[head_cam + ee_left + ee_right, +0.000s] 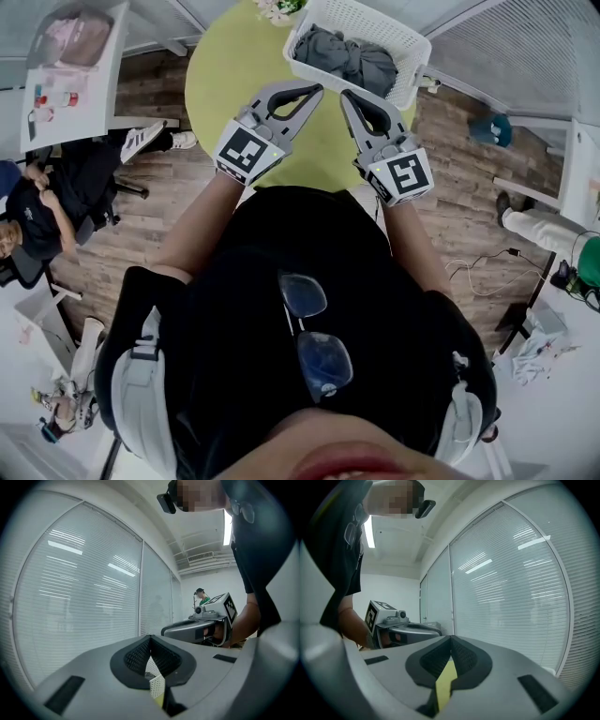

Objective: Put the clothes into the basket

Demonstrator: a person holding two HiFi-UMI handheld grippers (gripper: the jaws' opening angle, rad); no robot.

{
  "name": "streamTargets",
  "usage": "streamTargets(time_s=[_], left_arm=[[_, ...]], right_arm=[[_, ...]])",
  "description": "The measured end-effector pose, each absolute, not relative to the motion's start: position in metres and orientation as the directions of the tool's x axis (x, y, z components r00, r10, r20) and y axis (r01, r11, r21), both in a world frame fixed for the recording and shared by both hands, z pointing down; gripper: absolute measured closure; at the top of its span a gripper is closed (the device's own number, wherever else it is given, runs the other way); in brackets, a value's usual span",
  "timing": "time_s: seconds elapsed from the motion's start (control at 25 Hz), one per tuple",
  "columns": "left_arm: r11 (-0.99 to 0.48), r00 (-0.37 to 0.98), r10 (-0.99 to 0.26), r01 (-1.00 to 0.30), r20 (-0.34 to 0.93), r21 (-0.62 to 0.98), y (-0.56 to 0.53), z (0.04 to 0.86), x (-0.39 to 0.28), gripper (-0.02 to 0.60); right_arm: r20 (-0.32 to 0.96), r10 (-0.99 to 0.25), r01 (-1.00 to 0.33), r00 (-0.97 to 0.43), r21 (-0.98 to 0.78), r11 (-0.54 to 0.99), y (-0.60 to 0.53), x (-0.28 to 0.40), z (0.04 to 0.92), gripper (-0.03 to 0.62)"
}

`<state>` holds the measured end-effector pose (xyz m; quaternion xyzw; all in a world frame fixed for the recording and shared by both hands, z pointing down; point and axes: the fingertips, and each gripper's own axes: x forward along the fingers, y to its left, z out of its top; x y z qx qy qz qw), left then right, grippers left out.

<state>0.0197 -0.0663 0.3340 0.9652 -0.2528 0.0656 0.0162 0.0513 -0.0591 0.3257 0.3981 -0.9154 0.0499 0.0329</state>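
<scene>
We find the dark clothes (349, 56) inside the white basket (380, 23) on the green table (225, 80); left gripper (316, 90) and right gripper (346, 95) hover nearby, jaws together, empty

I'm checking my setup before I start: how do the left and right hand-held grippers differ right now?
The left hand-held gripper leans rightward in the head view and the right hand-held gripper leftward, so their tips nearly meet. Past the left's tips its own view shows white basket mesh; past the right's, only yellow table. Shared: both are shut, empty, and short of the basket.
</scene>
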Motion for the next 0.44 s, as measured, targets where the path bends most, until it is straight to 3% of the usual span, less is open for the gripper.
streamTargets(time_s=[0.44], left_arm=[[-0.875, 0.867, -0.477, -0.483, 0.142, 0.010, -0.0658, 0.3378, 0.0215, 0.572]], right_arm=[[0.100, -0.729, -0.736, -0.677, -0.071, 0.673, -0.0583, 0.0529, 0.3263, 0.569]])
